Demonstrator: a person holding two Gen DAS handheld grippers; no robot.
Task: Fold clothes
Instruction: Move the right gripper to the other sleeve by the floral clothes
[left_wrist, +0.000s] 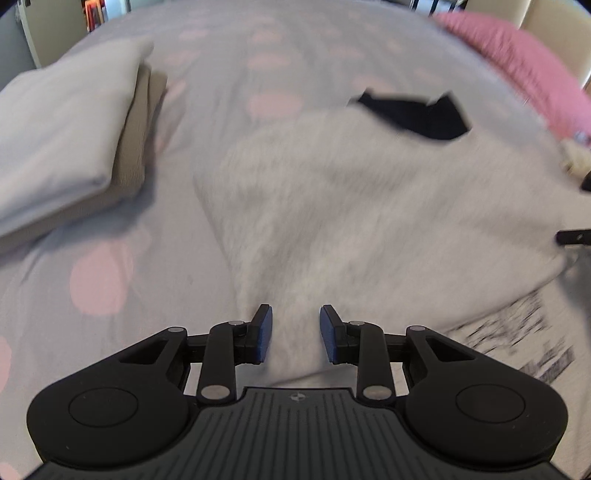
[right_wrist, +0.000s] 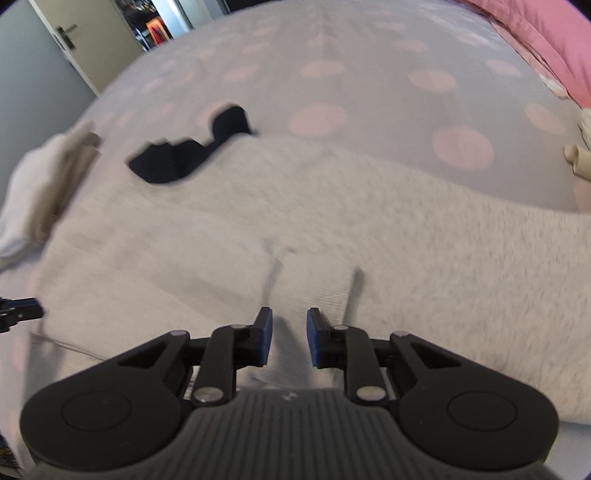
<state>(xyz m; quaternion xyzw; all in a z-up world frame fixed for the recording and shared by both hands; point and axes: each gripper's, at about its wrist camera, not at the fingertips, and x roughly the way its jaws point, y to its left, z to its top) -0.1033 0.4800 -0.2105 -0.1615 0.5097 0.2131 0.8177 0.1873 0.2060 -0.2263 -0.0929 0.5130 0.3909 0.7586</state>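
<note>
At far left, a stack of folded clothes (left_wrist: 70, 147) is being kept aside on the polka-dot bedspread (left_wrist: 229, 66); beside it a fuzzy white sweater (left_wrist: 351, 192) is being laid flat, a black garment (left_wrist: 413, 114) lying at its far edge. The left gripper (left_wrist: 296, 332) is being held released over the sweater's near edge; the right gripper (right_wrist: 289, 338) is likewise being held parted, astride a ribbed cuff (right_wrist: 314, 280), nothing being grasped. Judging by this, a fold is being set up; next, both edges need pinching.

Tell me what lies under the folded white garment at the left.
Under the folded white garment lies a folded beige piece, only its edges showing; the rest is covered. Both rest on the dotted bedspread.
</note>
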